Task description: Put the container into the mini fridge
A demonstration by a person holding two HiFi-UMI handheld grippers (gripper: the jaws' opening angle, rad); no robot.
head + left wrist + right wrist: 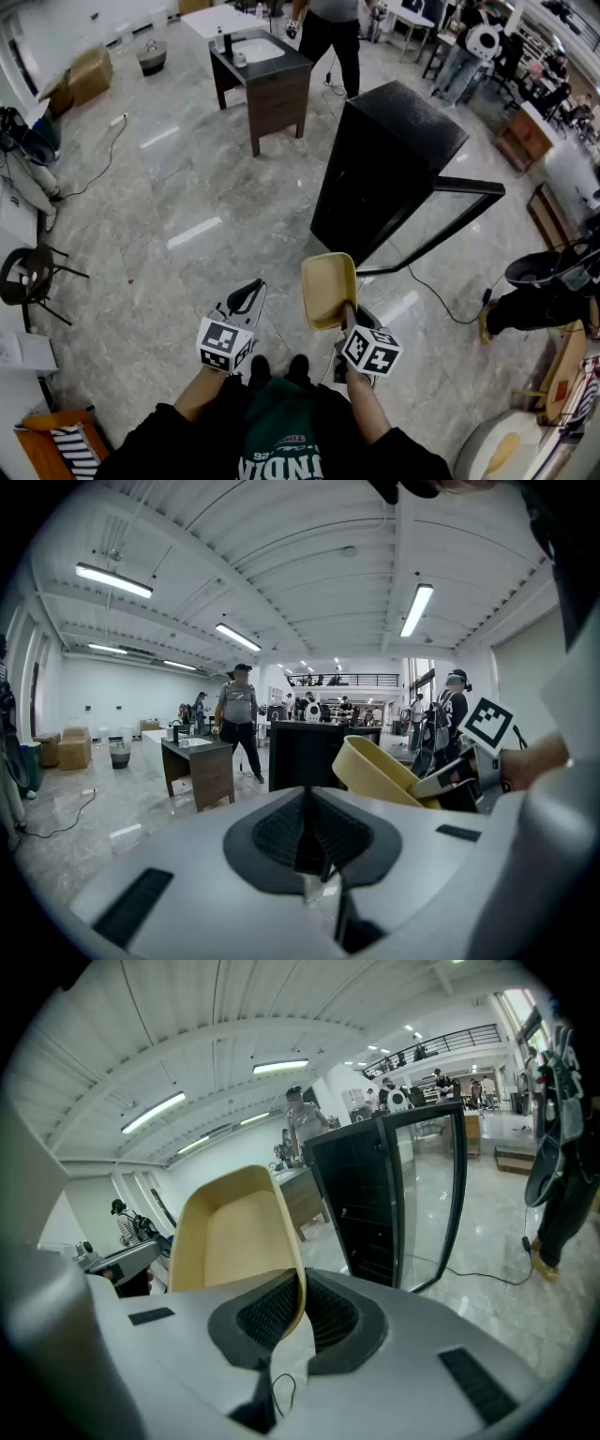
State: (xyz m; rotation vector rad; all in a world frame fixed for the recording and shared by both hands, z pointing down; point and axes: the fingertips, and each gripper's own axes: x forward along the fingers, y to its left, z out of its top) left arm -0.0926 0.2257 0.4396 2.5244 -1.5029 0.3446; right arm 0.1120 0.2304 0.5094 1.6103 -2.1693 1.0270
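My right gripper [348,312] is shut on the rim of a pale yellow container [328,290], held up in front of me with its open side facing left. The same container [236,1233] fills the right gripper view, its wall pinched between the black pads [267,1314]. The black mini fridge [384,169] stands ahead to the right, its glass door [433,225] swung open. In the right gripper view the mini fridge [361,1204] is just ahead with its door [436,1199] ajar. My left gripper [247,296] is shut and empty, level with the container [382,771] to its right.
A dark wooden table [261,77] with a white basin stands beyond the fridge, a person [330,33] behind it. A black cable [448,302] runs across the marble floor right of the fridge. A folding chair [28,277] sits at far left, boxes [80,77] further back.
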